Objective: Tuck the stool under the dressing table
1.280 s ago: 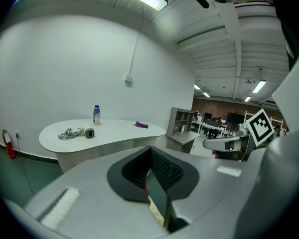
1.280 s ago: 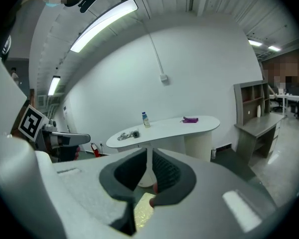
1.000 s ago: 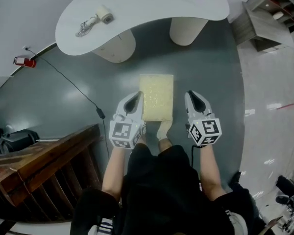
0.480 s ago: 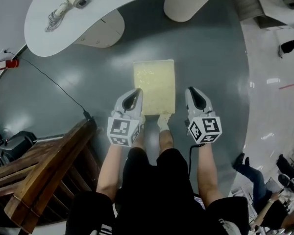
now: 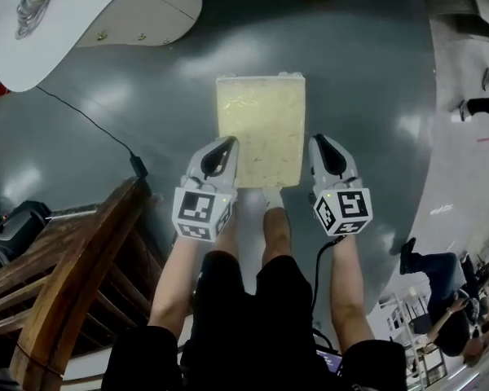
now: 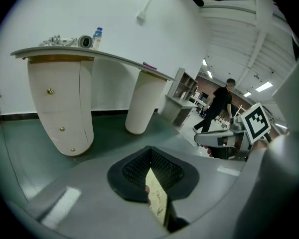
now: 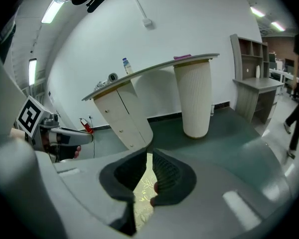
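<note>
Head view, straight down: stool (image 5: 261, 129) stands on the floor (image 5: 367, 96), out in front of the counter (image 5: 33, 47), not under it. Only the seat shows: a rectangle, pale yellow, marbled, corners rounded.

Left tongs (image 5: 225, 147) lie over the seat's near left corner. Right tongs (image 5: 323, 147) sit just beside its right edge. From above I cannot tell whether either touches it.

My gripper views show the tongs themselves. The left pair is pressed together at the tip, pinching nothing, with a yellow sliver of seat showing under the dark ribbed pads. The right pair is all but together, a thin slit left and the seat's pattern showing through it.

These views also give the counter's underside, which the head view cuts off. There is a curved white top, a cream drawer pedestal (image 6: 60, 103) with small round knobs, and a ribbed round column (image 6: 144, 103). Open floor lies between the two supports. On top are a bottle (image 6: 96, 35) and a hair dryer (image 6: 82, 41).

The floor is grey-green and glossy. To my left, a dark wooden railing (image 5: 73, 275) stands near the left tongs and a black cable (image 5: 90, 125) runs across the floor. The floor to the right of the stool is open. A person (image 6: 217, 106) walks in the background, well apart.
</note>
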### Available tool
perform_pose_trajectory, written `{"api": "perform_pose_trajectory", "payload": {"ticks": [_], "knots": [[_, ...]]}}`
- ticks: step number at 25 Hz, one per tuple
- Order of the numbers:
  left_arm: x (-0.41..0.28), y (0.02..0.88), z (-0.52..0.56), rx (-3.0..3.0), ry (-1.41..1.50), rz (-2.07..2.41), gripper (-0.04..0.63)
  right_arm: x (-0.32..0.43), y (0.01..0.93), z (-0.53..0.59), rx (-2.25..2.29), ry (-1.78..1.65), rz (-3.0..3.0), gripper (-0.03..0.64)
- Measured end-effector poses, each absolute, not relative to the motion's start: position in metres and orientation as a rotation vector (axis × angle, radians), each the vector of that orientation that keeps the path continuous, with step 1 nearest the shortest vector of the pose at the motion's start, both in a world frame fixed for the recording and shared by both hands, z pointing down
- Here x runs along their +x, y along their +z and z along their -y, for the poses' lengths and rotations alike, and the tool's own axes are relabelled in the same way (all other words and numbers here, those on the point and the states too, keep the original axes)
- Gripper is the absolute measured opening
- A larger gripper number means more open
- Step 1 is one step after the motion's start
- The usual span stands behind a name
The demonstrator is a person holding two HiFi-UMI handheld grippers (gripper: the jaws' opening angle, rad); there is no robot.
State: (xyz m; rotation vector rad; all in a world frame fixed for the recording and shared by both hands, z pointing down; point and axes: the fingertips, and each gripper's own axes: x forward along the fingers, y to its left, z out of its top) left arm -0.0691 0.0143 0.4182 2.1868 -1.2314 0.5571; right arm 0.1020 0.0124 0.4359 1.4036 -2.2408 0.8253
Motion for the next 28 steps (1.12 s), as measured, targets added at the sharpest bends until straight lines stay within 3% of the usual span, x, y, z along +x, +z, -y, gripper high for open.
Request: {"api": "perform_pose_trajectory", "payload": {"ticks": [22,23,25,28], "knots": [[-0.086,0.563,-0.013,2.087,0.609,1.239,0.016,0.112,0.581,-0.012,1.364,0.981,2.197,0.063],[-0.084,0.565,-0.013,2.085,0.591,1.222,0.047,0.110,0.585,-0.013,1.357,1.009,2.200,0.069],[-0.078,0.569,-0.013,2.074,0.541,1.185,0.199,0.106,0.592,-0.015,1.343,1.085,2.209,0.112],[-0.080,0.576,-0.010,2.036,0.479,1.187,0.311,0.103,0.602,-0.013,1.344,1.214,2.226,0.195]]}}
